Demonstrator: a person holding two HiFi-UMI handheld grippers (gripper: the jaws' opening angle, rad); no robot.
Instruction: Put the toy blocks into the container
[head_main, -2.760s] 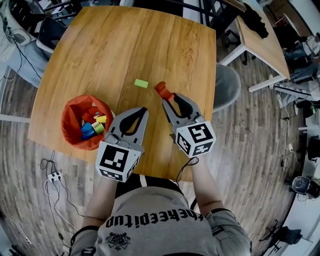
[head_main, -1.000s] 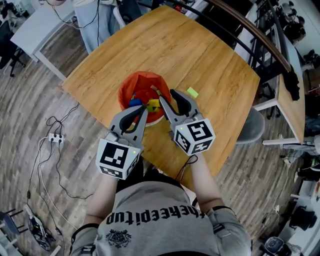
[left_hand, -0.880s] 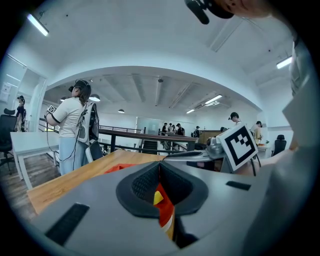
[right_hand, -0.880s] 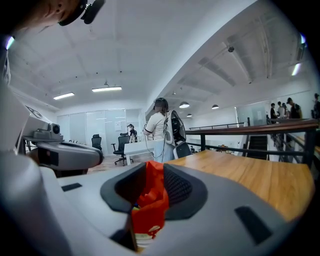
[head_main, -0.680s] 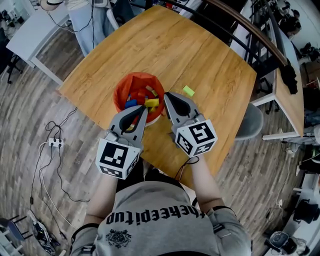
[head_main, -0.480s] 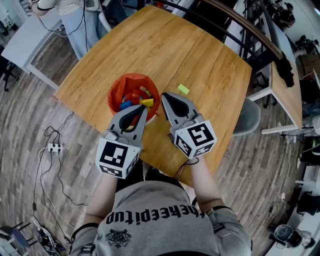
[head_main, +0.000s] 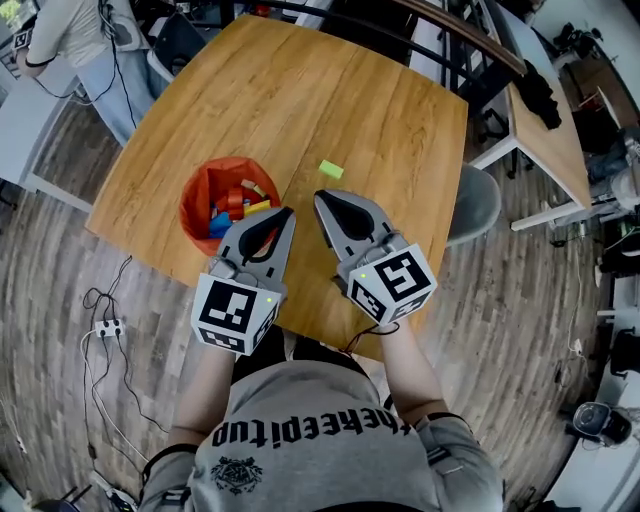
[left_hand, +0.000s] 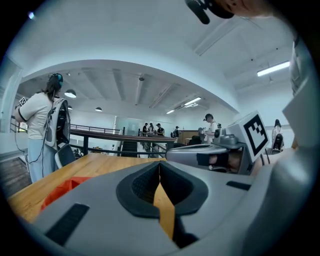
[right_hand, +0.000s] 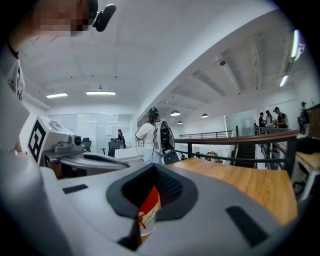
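Observation:
The orange container (head_main: 203, 197) stands near the wooden table's (head_main: 340, 80) front left edge, with several coloured blocks (head_main: 236, 202) inside. A single green block (head_main: 331, 169) lies on the bare wood to its right. My left gripper (head_main: 288, 211) is shut and empty, its tip just right of the container. Beside it my right gripper (head_main: 319, 196) is also shut, with nothing at its tip, and points toward the green block. In the left gripper view the closed jaws meet (left_hand: 159, 162) and the container (left_hand: 65, 187) shows low at the left. A strip of orange (right_hand: 149, 207) shows through the gap below the right jaws (right_hand: 153, 167).
A grey chair (head_main: 478, 200) stands at the table's right edge. A second table (head_main: 545, 110) is at the upper right. A power strip and cables (head_main: 105, 328) lie on the floor at the left. People stand in the background (left_hand: 42, 125).
The right gripper held a red block, then stood open over the container; its jaws have since closed empty. Both grippers have drawn back to the right of the container.

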